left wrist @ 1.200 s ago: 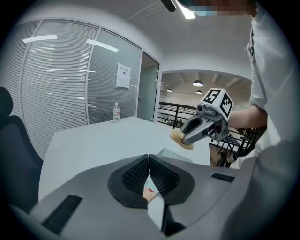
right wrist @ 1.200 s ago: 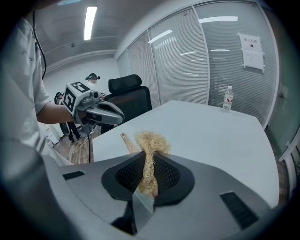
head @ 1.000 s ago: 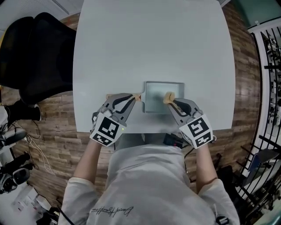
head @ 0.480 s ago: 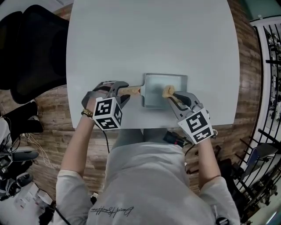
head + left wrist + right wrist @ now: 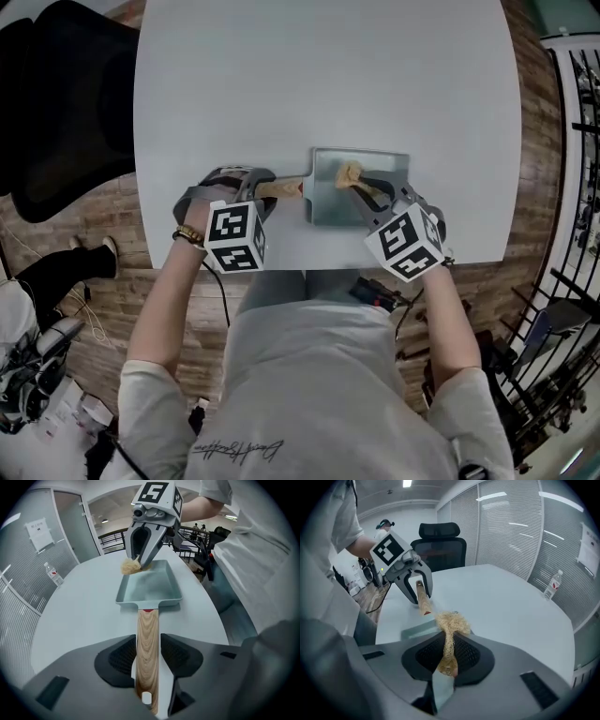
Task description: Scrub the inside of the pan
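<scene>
Shallow rectangular grey pan (image 5: 330, 199) flat on the white counter (image 5: 328, 75), close to the edge nearest the person; its pale wooden handle (image 5: 147, 625) pointing to the person's left, flat along the counter; inside the pan, toward its far wall, a tan fibrous scrubber (image 5: 349, 173), low over the floor of the pan, contact with the metal not possible to judge; scrubber pinched tight in the right gripper (image 5: 449, 644), one tuft sticking out past the fingertips; left gripper (image 5: 148, 654) with jaws set wide on either side of the handle, a thin gap visible at one pad, no pressing on the wood; beyond the counter, a black office chair (image 5: 56, 112) on the wooden floor (image 5: 103, 253); a water bottle (image 5: 551, 584) at the far side.
</scene>
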Available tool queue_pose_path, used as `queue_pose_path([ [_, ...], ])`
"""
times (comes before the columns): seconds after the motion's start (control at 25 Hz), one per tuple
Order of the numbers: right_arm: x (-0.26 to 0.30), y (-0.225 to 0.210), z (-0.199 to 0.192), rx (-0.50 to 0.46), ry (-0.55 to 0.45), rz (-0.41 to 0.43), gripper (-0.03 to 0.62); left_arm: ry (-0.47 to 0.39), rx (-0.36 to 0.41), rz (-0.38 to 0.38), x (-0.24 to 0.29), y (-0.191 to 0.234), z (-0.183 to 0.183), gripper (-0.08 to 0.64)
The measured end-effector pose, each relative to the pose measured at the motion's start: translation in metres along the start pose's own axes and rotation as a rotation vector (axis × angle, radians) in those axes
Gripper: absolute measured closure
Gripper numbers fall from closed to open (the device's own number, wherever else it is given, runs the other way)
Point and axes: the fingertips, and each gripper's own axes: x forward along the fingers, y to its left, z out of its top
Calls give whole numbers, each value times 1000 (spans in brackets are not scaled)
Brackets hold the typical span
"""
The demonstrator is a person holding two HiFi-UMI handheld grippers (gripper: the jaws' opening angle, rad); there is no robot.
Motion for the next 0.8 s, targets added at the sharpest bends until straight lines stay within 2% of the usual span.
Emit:
queue_pose_path([
  [0.12,18,1,0,-84,44,8,527,9,2,0,0,0,-2,405],
  [0.52,71,3,-5,-353,201,18,528,16,38,-15,2,-3,-2,411],
  [0.68,80,5,-6,-378,250,23,528,8,44,-17,1,-3,-3,411],
  [0.8,83,4,-6,-371,290,60,528,4,44,-18,1,-2,-5,411],
])
